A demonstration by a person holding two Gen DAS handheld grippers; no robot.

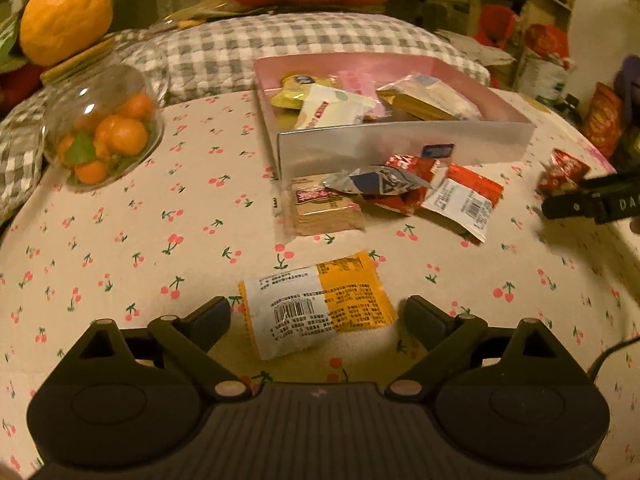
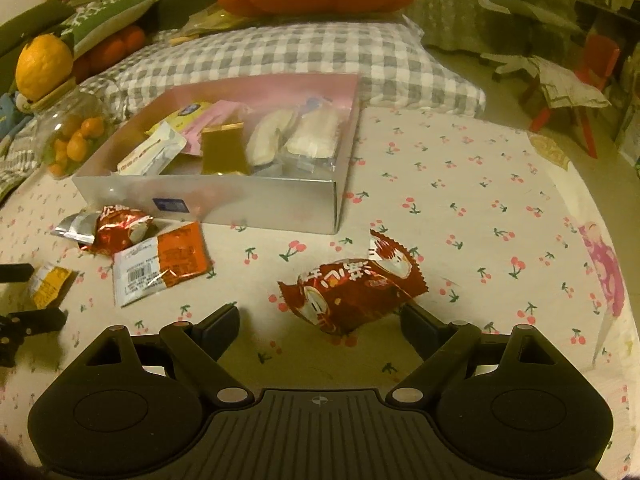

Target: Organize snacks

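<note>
I am looking over a cream sheet (image 1: 120, 240) dotted with red cherries — a yellow-and-white packet (image 1: 316, 304) lying on it. A red wrapper (image 2: 356, 284) is showing white print, beside the silver box (image 2: 208, 200) — pink inside — and a grey-checked pillow (image 2: 280, 52).

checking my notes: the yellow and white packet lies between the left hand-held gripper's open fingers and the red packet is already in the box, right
Not quite. The red packet still lies on the cloth in front of the box, as the right wrist view shows. The yellow and white packet does lie between the left hand-held gripper's open fingers.
</note>
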